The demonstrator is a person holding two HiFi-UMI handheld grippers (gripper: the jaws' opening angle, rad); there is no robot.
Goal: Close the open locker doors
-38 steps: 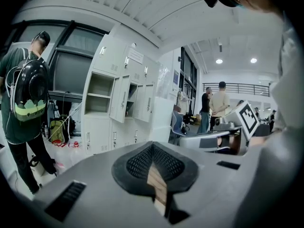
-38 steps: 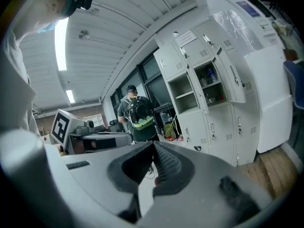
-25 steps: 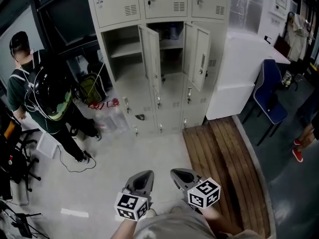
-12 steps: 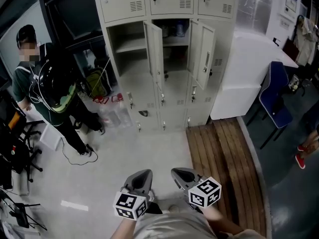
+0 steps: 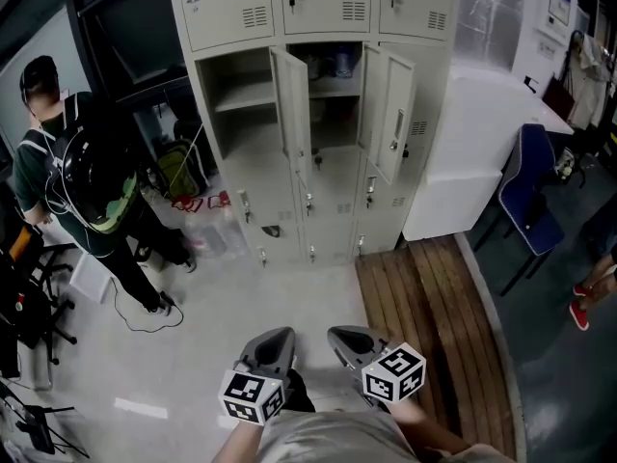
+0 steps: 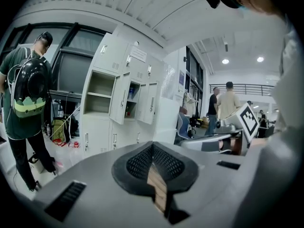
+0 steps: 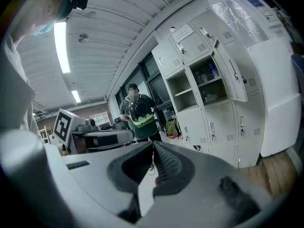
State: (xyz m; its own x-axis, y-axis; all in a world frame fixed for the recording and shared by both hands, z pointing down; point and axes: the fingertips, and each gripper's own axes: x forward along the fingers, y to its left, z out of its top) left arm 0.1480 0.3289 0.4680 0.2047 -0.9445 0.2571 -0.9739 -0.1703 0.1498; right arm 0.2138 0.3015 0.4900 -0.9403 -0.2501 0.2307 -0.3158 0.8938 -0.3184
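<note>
The locker [image 5: 280, 13] stands at the far side of the room, and two of its doors [image 5: 292, 114] [image 5: 393, 116] hang open around the middle shelves. The left gripper [image 5: 275, 345] and the right gripper [image 5: 349, 341] sit near the person holding them, well apart from the locker. Both have their jaws pressed together and hold nothing. A person with a backpack [image 5: 77, 186] stands to the left, and a blue chair [image 5: 525, 186] is on the right.

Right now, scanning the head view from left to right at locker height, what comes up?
person with a backpack → green bag → left open locker door → right open locker door → white counter → blue chair
</note>
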